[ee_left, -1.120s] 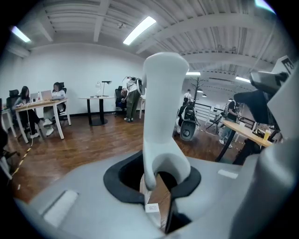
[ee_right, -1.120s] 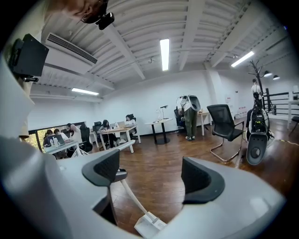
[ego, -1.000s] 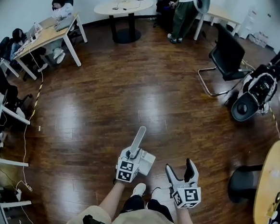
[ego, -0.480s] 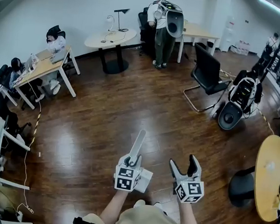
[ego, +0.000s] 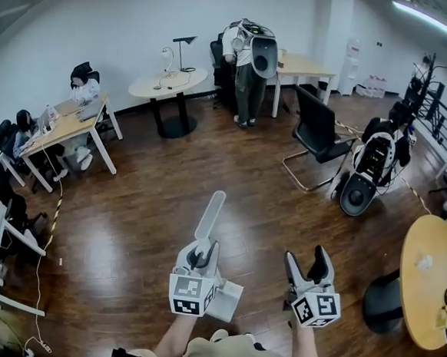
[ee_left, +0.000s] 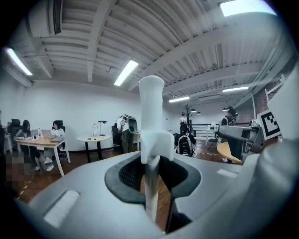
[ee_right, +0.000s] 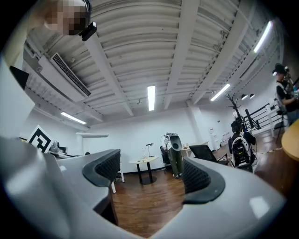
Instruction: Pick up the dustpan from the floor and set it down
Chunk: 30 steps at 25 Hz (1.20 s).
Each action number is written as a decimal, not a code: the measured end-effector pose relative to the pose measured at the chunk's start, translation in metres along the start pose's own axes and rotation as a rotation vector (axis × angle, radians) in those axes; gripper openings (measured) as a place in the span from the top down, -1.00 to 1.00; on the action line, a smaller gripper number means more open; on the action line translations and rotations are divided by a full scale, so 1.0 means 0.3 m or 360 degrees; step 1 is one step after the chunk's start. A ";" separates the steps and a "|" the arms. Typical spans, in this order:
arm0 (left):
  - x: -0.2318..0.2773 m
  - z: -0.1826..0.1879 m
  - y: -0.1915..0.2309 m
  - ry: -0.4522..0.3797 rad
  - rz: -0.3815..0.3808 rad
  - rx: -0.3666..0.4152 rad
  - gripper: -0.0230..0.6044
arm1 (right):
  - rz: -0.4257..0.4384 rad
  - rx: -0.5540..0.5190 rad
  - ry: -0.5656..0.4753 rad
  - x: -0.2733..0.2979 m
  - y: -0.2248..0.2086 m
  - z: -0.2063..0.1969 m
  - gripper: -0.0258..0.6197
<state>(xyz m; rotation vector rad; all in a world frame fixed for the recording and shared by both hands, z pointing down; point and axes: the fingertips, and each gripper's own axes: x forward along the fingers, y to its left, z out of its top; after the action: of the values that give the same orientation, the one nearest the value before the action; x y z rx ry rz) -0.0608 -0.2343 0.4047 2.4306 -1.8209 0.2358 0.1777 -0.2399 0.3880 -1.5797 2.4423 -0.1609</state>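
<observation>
Wood floor (ego: pixel 165 231): lies below both tools. White dustpan (ego: pixel 210 215): lifted off the floor, handle projecting past the left gripper (ego: pixel 200 255), whose jaws pinch that handle tight. Right gripper (ego: pixel 308 259): jaws spread, have just been closing, nothing between them.

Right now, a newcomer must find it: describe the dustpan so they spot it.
Over the dark wooden floor, low in the head view, the left gripper is shut on a pale grey plastic dustpan. Its long handle juts past the jaws; nothing nearby has one.
</observation>
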 end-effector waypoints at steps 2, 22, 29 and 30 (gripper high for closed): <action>-0.004 0.028 -0.009 -0.0037 0.0013 0.0006 0.70 | 0.0006 0.0017 -0.0036 -0.013 0.000 0.028 -0.33; -0.068 0.168 -0.108 -0.0242 -0.0078 0.0046 0.71 | 0.0007 0.0045 -0.0097 -0.087 0.021 0.097 -0.30; -0.061 0.142 -0.116 -0.0204 -0.0098 0.0032 0.71 | 0.0001 0.0064 -0.0089 -0.098 0.017 0.088 -0.30; -0.063 0.133 -0.118 -0.0194 -0.0101 0.0028 0.71 | 0.0004 0.0077 -0.0084 -0.098 0.019 0.082 -0.30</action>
<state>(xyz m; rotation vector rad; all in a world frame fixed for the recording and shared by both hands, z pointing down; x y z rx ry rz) -0.0294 -0.2132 0.3627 2.5627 -1.7912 0.1015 0.1904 -0.2099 0.3668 -1.5410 2.3819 -0.1742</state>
